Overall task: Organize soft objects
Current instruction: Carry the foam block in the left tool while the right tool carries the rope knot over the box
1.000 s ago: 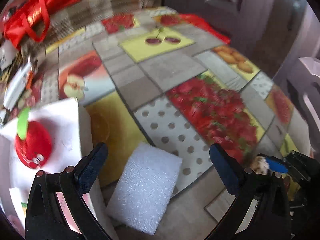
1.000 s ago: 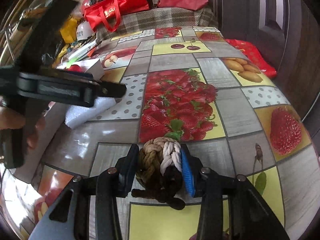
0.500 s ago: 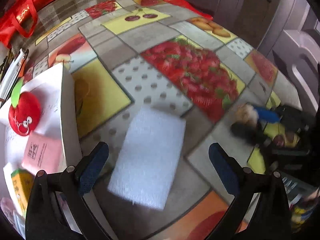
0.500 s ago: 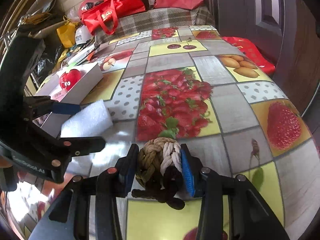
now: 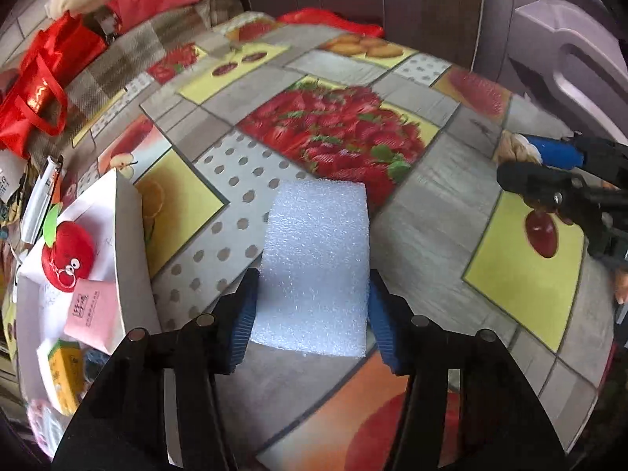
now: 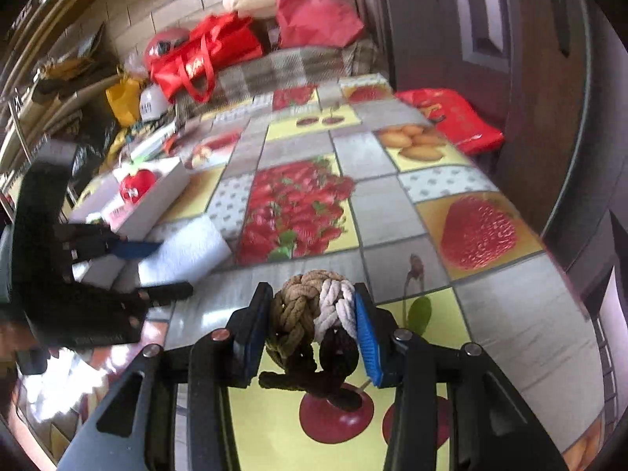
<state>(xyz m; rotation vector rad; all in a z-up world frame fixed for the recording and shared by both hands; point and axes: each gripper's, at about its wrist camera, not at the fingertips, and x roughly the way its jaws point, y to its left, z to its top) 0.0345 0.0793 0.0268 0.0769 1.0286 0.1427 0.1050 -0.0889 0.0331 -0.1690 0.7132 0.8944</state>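
A white foam block (image 5: 318, 259) lies flat on the fruit-print tablecloth (image 5: 431, 212). My left gripper (image 5: 313, 279) straddles its near end; the jaws are closing, and the blue pads (image 5: 245, 314) touch both long sides. In the right wrist view the same block (image 6: 188, 251) shows at the left with the left gripper (image 6: 168, 267) around it. My right gripper (image 6: 312, 294) is shut on a knotted rope ball (image 6: 314, 310) of tan, white and dark brown cord, held just over the table. The left wrist view has it (image 5: 510, 145) at the far right.
A white open box (image 5: 125, 243) left of the foam holds a red plush apple (image 5: 68, 251), a pink packet (image 5: 88, 310) and other small items. Red bags (image 6: 204, 55) and clutter sit on a plaid cover beyond the table. A red bag (image 6: 455, 117) lies at the far right edge.
The left gripper slid forward over the foam block and its jaws narrowed from wide open onto the block's sides. The right gripper shifted a little, keeping the rope ball.
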